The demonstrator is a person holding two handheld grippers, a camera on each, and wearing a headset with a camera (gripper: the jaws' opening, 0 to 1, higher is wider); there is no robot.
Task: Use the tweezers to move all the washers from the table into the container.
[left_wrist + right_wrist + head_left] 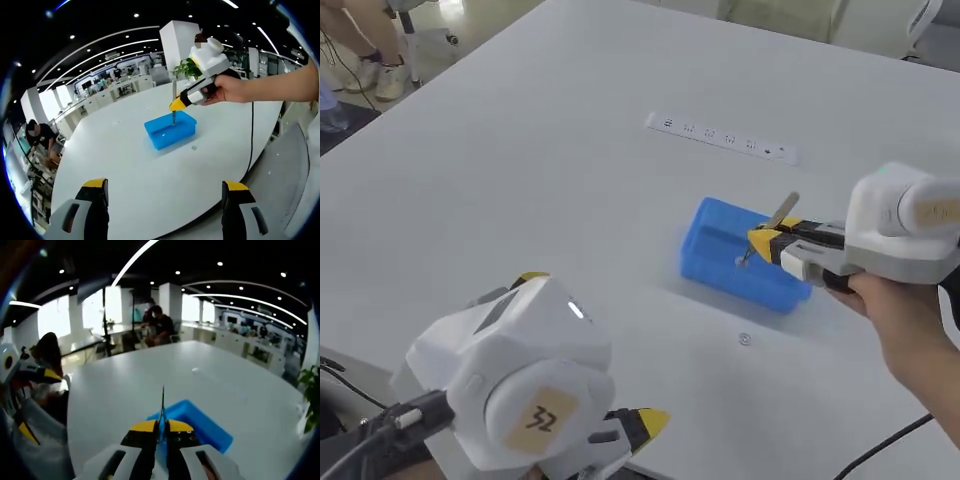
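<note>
A blue container [720,262] sits on the white table [520,170]. My right gripper [766,241] is shut on metal tweezers [784,211], whose tips point down into the container; a small grey bit shows at the tips, too small to name. One washer [745,339] lies on the table just in front of the container. In the right gripper view the tweezers [162,402] stick out from the shut jaws of my right gripper [159,427] over the container [202,426]. My left gripper [592,350] hovers open at the near edge, holding nothing. From the left gripper view, the container [170,131] and washer [194,148] lie ahead.
A white power strip [720,137] lies beyond the container. The table's near edge runs under my left gripper [164,200]. People sit at desks far behind, and a cable [880,448] trails at the right.
</note>
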